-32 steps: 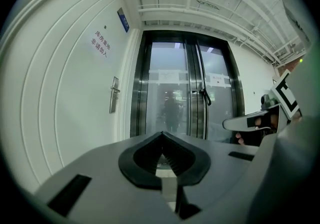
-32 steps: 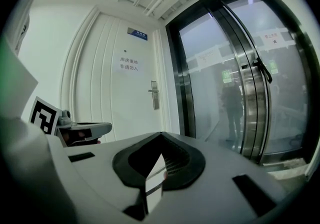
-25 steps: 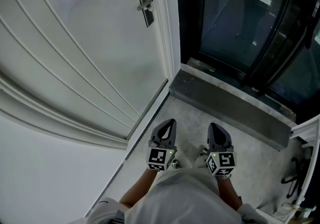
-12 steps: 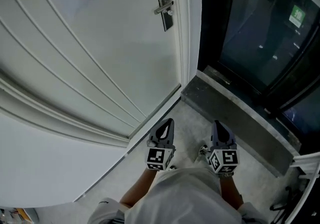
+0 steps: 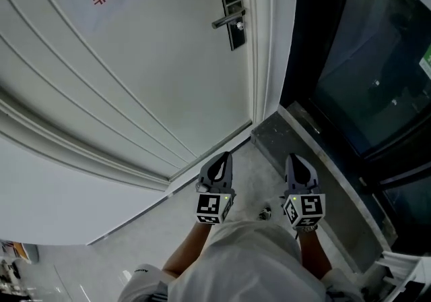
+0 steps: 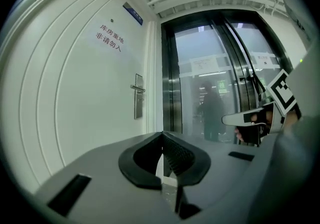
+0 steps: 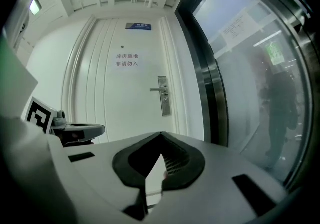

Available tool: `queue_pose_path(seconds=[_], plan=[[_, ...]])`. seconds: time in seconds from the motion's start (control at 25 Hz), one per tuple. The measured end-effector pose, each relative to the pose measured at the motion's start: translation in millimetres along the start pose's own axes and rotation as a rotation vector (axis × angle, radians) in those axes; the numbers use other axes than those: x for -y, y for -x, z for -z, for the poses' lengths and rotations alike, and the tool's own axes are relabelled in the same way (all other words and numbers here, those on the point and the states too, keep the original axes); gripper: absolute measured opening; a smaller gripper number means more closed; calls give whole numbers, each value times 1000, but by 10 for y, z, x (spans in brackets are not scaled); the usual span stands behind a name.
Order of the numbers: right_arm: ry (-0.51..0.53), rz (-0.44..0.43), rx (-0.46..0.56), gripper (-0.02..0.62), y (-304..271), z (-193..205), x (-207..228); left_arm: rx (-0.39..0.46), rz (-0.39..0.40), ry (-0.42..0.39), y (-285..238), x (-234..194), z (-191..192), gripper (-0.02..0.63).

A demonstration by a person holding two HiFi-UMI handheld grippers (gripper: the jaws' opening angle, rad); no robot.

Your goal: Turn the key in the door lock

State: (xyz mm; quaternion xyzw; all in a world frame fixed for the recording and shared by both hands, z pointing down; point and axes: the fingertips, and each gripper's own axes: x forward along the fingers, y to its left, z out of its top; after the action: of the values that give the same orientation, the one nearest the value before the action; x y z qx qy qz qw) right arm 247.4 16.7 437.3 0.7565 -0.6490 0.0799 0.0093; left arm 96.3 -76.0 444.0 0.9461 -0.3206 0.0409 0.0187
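Currently the white door [image 5: 135, 78] is filling the frame's left. At lower centre the left gripper [image 5: 217, 167] is pointing up-frame, its jaws clenched on nothing. At upper centre, well apart from both grippers, the door lock [image 5: 233, 12] is sitting with its long plate running top to bottom and its lever handle [image 5: 225, 21] pointing left. Further right, the right gripper [image 5: 300, 167] is pinched shut too, seemingly empty.
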Motion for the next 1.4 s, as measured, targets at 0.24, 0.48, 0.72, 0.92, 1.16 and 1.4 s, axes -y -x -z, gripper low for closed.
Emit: queue_pose_path(seconds=[0.24,0.48,0.72,0.92,1.16,1.4], plan=[[14,-63,-9,-9,-222,-62,424,18,-67,-1,-321,183,-116,9],[19,-123,-21,-9,-510,-72,522,11,-116,0,-491,138,-120,9],[56,-183,-17,-9,-929,-139,499,18,-163,11,-760,-88,-110,9],[102,-219,-19,-9,-1360,-260,524,26,-188,33,-1056,-308,-110,9],[229,-262,-4,-9,-1920,-514,590,62,-221,48,-1429,-533,-234,9],[336,-338,-22,-9,-2502,-768,493,54,-213,40,-1808,-763,-334,9]])
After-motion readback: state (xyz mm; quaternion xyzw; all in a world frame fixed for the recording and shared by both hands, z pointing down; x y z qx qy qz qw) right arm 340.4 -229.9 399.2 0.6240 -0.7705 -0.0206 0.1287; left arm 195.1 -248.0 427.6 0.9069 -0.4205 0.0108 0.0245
